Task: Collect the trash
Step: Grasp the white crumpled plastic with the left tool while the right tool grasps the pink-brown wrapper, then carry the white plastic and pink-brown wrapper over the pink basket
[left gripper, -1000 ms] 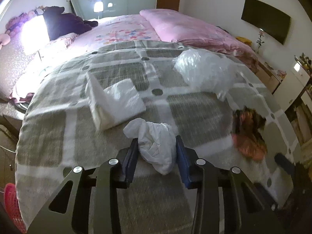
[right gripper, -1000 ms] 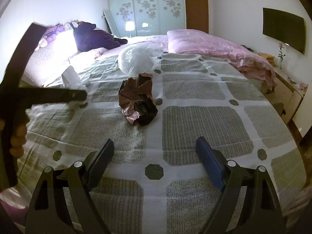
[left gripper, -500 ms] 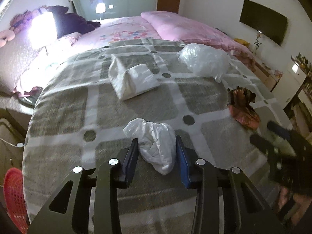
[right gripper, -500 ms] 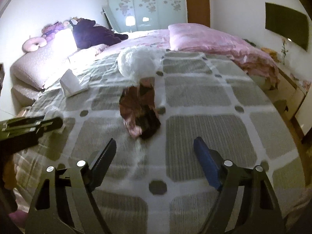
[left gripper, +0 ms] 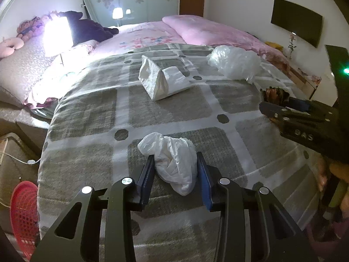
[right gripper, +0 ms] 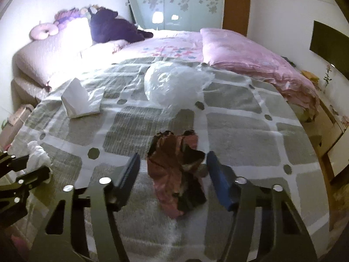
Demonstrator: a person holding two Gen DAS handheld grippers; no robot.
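Note:
My left gripper (left gripper: 175,170) is shut on a crumpled white wad (left gripper: 174,159), held just above the grey checked blanket (left gripper: 165,113). The same wad (right gripper: 37,157) shows at the left edge of the right wrist view. A crumpled red-brown wrapper (right gripper: 176,170) lies on the blanket between the fingers of my right gripper (right gripper: 173,158). Its jaws are closing, with small gaps left on both sides of the wrapper. Further back lie a clear plastic bag (right gripper: 174,85) (left gripper: 235,63) and a white folded paper bag (right gripper: 78,100) (left gripper: 161,80).
A red mesh basket (left gripper: 24,214) stands on the floor by the bed's near left corner. A pink quilt (right gripper: 250,54) and pillows cover the far half of the bed. A low cabinet (right gripper: 336,131) runs along the right wall.
My right gripper has moved forward over the wrapper and its jaws have narrowed around it. My left gripper has drawn back with the white wad, bringing the red basket further into view.

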